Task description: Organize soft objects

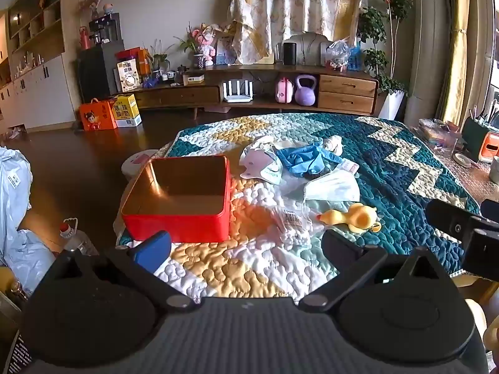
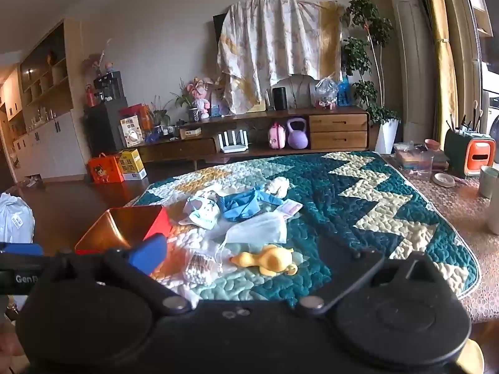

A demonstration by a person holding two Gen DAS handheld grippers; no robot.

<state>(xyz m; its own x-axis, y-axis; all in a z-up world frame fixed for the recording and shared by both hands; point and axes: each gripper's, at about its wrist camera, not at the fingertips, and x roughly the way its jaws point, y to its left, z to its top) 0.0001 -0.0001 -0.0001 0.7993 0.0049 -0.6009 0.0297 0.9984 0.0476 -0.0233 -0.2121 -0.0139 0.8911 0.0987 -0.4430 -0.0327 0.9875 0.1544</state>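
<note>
My left gripper and right gripper, both spread and empty, overlook a quilt bearing a red box; sideboard behind.

Ahead of your fingers you see a quilt zigzagged in teal, navy, cream, mustard and white. Just past your left fingers, blue-padded on black, sits a red tin with a gold inside. Beyond the right fingers lie a yellow duck, a white mask and blue cloth.
</note>
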